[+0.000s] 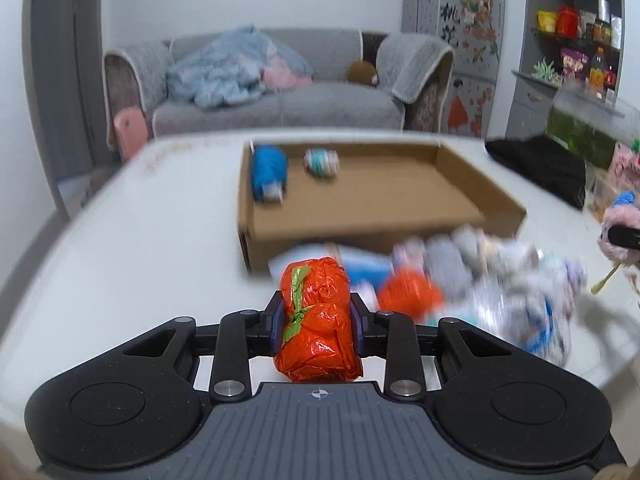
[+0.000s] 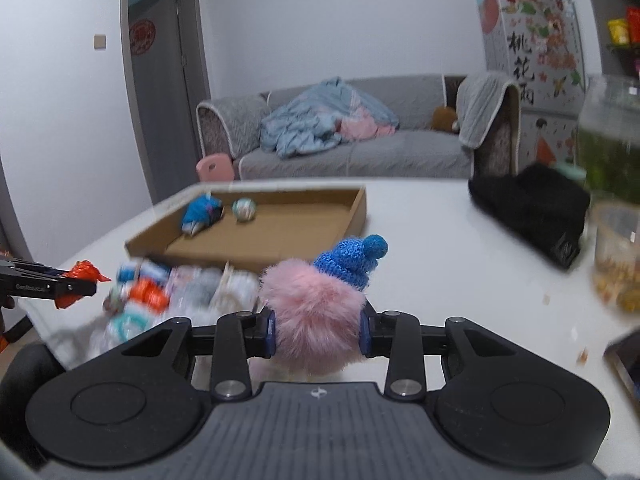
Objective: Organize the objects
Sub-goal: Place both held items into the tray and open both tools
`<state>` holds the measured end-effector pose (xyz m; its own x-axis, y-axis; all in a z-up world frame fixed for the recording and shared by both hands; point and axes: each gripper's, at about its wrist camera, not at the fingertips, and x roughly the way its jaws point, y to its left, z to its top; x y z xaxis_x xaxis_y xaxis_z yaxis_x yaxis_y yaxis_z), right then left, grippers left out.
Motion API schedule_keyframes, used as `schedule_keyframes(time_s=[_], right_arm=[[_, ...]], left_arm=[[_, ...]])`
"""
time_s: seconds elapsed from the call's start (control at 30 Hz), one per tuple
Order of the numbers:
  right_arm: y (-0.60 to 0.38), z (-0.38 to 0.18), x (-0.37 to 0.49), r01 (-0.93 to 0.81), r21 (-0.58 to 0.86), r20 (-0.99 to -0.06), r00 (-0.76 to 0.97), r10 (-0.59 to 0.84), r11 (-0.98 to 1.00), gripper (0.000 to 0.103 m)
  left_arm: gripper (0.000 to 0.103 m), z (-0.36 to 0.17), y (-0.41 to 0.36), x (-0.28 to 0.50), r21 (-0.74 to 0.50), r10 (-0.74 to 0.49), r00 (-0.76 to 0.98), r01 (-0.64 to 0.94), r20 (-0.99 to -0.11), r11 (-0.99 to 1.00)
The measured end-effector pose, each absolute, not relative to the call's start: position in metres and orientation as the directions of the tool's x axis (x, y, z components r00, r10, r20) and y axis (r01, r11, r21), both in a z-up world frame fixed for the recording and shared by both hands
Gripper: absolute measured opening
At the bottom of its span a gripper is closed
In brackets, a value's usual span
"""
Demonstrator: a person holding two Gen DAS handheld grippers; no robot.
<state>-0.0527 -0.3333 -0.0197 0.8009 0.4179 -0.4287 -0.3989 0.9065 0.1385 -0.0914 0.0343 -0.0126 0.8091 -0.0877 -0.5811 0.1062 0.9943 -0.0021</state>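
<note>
Orange wrapped bundle [image 1: 318,320] and pink fluffy toy [image 2: 316,312] sit clamped in left and right fingers; next, carry both into the cardboard tray [image 1: 360,208].

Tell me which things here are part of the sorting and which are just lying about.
Part of the job:
orange bundle in left gripper
pink pom-pom in right gripper
cardboard tray
blue bundle and striped ball in the tray
loose pile

Lying about:
black cloth
plastic jar
</note>
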Motion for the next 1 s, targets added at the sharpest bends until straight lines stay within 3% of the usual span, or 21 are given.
schedule_keyframes(time_s=[0.33, 0.6, 1.0], right_arm=[[-0.308, 0.025, 0.011, -0.439, 0.148, -0.343, 0.818, 0.463, 0.886, 0.033], [-0.249, 0.034, 0.063, -0.547, 0.174, -0.357, 0.74, 0.57, 0.819, 0.033], [-0.158, 0.008, 0.117, -0.629, 0.171, -0.525, 0.593, 0.61, 0.759, 0.034]], left_arm=[[0.038, 0.037, 0.039, -0.02, 0.031, -0.071, 0.84, 0.104, -0.537, 0.994], [0.038, 0.037, 0.024, 0.041, 0.039, -0.107, 0.818, 0.156, -0.565, 0.987], [0.038, 0.004, 0.015, 0.102, 0.03, -0.132, 0.751, 0.199, -0.647, 0.98]])
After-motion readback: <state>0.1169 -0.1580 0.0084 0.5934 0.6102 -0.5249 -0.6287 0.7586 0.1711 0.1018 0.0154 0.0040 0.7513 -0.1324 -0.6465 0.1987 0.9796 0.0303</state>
